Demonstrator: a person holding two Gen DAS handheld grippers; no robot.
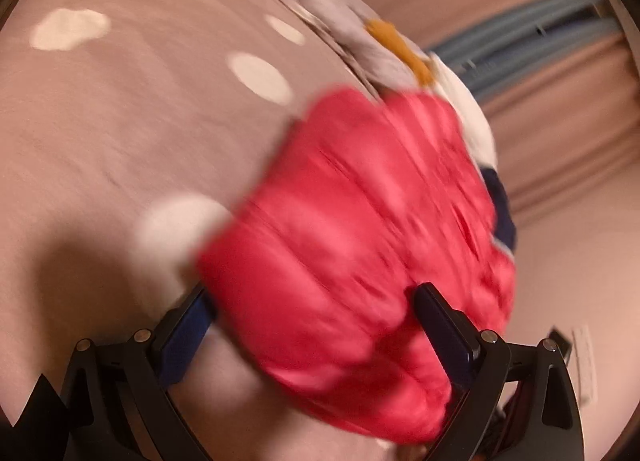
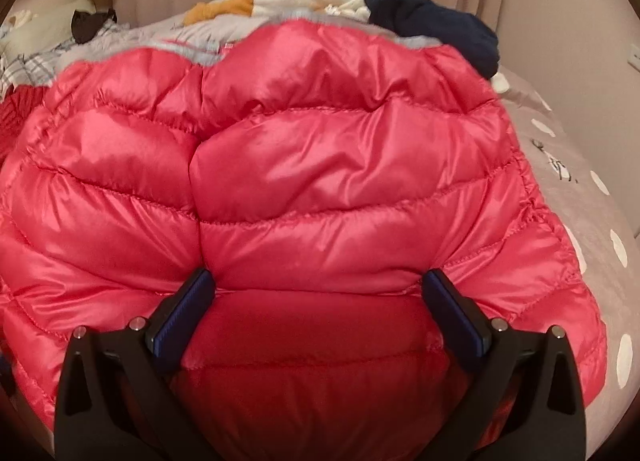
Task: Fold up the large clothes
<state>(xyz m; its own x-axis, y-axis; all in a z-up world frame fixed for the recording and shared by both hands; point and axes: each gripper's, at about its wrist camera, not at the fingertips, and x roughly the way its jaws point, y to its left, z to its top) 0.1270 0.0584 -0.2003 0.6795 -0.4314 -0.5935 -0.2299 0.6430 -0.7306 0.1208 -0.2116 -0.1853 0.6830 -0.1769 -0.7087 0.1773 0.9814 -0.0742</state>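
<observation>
While the left gripper [image 1: 316, 301] stands wide open with a blurred fold of the red puffer jacket [image 2: 320, 165] between its jaws, the right gripper [image 2: 318, 289] gapes equally wide, jacket spread directly ahead across the bed [image 2: 592, 221].

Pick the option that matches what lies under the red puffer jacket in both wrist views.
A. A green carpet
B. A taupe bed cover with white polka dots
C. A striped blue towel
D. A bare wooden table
B: the red puffer jacket rests on a taupe bed cover with white dots, seen beside the jacket in the left wrist view and along its right side in the right wrist view.
</observation>
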